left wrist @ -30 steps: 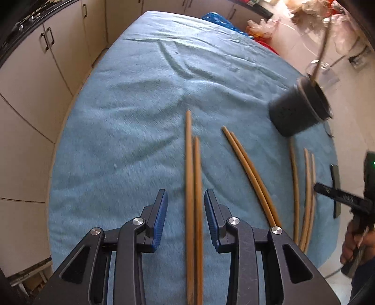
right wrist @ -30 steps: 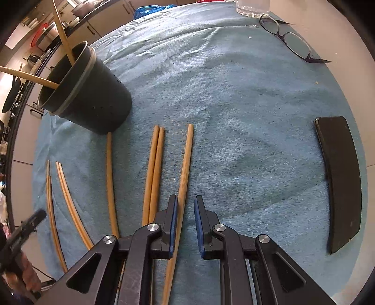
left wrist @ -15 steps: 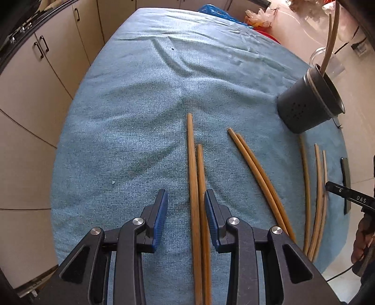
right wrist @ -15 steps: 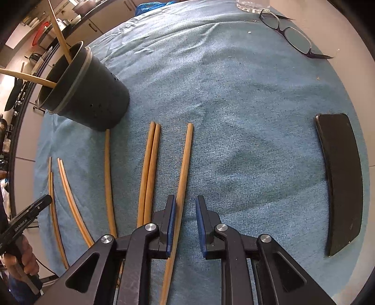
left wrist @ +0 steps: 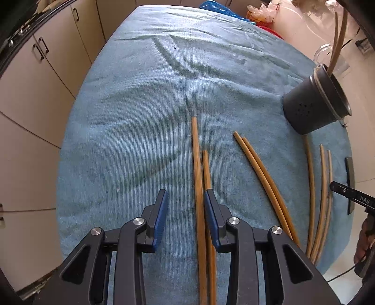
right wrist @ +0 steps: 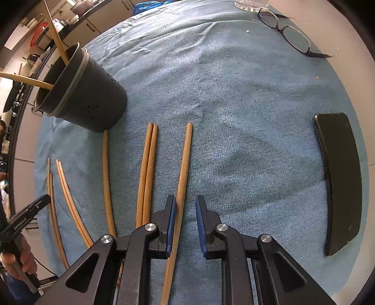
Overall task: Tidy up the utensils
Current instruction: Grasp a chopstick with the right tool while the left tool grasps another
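Note:
Several wooden chopsticks lie on a blue towel (left wrist: 140,117). A black utensil holder (left wrist: 316,105) stands at the right in the left wrist view and at the left in the right wrist view (right wrist: 89,98), with two chopsticks in it. My left gripper (left wrist: 185,206) is open; a long chopstick (left wrist: 196,176) runs between its fingers and a shorter one (left wrist: 206,169) lies by the right finger. My right gripper (right wrist: 185,211) is open around a single chopstick (right wrist: 182,169). A chopstick pair (right wrist: 146,171) lies just left of it.
A black phone (right wrist: 337,178) lies on the towel at the right. Glasses (right wrist: 290,37) lie at the far right corner, near a glass vessel (right wrist: 250,3). White cabinets (left wrist: 35,82) stand beyond the table's left edge. More chopsticks (right wrist: 65,192) lie at the left.
My left gripper has pulled back, so the holder and chopsticks sit farther off. My right gripper has opened a little and moved so the single chopstick lies between its fingers.

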Motion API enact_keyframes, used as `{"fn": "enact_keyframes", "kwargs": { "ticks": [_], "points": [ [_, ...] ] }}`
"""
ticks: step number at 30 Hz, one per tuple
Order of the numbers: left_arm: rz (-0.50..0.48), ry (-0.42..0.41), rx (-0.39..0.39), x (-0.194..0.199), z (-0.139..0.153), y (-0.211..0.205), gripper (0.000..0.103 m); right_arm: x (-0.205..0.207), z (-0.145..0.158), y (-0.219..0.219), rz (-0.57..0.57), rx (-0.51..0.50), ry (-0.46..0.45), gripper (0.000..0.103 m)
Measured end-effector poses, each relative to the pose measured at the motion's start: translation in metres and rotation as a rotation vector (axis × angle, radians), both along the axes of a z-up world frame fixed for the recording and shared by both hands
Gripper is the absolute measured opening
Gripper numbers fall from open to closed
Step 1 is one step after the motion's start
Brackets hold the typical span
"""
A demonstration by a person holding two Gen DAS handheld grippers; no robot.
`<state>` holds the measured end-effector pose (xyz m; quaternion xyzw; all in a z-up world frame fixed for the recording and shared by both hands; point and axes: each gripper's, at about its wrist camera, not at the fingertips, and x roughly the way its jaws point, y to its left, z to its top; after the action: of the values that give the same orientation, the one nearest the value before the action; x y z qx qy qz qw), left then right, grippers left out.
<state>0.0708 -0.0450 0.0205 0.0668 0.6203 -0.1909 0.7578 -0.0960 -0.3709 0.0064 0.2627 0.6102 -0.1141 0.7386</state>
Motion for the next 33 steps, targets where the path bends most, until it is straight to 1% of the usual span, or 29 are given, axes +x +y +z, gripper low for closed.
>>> {"fn": "enact_keyframes", "kwargs": {
  "ticks": [3,5,6,7,8,9,10,12,14,17,22,24,27,28,30,33],
  "points": [
    [-0.005,-0.004,0.038,0.010,-0.002,-0.006,0.029,0.009,0.001,0.000,0.002,-0.029,0.024,0.017],
    [-0.013,-0.020,0.082,0.011,-0.003,-0.012,0.022,0.015,0.001,0.002,0.010,-0.053,0.042,0.017],
    [-0.021,-0.036,0.106,0.009,-0.003,-0.015,0.021,0.018,0.002,0.003,0.015,-0.066,0.050,0.017],
    [-0.026,-0.049,0.121,0.007,-0.003,-0.016,0.015,0.020,0.002,0.004,0.022,-0.083,0.057,0.017],
    [-0.024,-0.052,0.118,0.005,-0.003,-0.016,0.007,0.023,0.002,0.007,0.034,-0.106,0.063,0.017],
    [-0.010,-0.039,0.095,0.002,-0.004,-0.014,0.007,0.024,0.003,0.010,0.049,-0.125,0.067,0.017],
    [0.003,-0.030,0.076,-0.001,-0.004,-0.011,0.006,0.025,0.003,0.012,0.057,-0.132,0.069,0.015],
    [0.017,-0.034,0.039,-0.009,-0.002,-0.005,0.006,0.024,0.004,0.014,0.067,-0.150,0.063,0.011],
    [0.028,-0.035,0.006,-0.016,-0.002,0.000,0.006,0.021,0.004,0.012,0.061,-0.127,0.041,0.008],
    [0.037,-0.070,-0.042,-0.027,0.009,0.009,0.006,0.010,0.008,0.002,0.018,-0.049,-0.025,0.007],
    [0.067,-0.147,-0.149,-0.040,0.045,0.021,0.006,-0.012,0.038,0.001,-0.026,-0.016,-0.160,0.007],
    [0.081,-0.168,-0.172,-0.044,0.056,0.025,0.006,-0.023,0.049,0.003,-0.036,-0.005,-0.215,0.007],
    [0.079,-0.201,-0.210,-0.049,0.076,0.030,0.006,-0.036,0.063,0.002,-0.053,-0.010,-0.270,0.007],
    [0.077,-0.210,-0.219,-0.051,0.082,0.031,0.006,-0.035,0.072,0.006,-0.059,-0.009,-0.293,0.007],
    [0.075,-0.225,-0.238,-0.058,0.093,0.034,0.006,-0.045,0.086,0.012,-0.054,-0.025,-0.344,0.007],
    [0.067,-0.254,-0.265,-0.067,0.108,0.035,0.006,-0.055,0.101,0.020,-0.044,-0.047,-0.396,0.007]
  ]
}}
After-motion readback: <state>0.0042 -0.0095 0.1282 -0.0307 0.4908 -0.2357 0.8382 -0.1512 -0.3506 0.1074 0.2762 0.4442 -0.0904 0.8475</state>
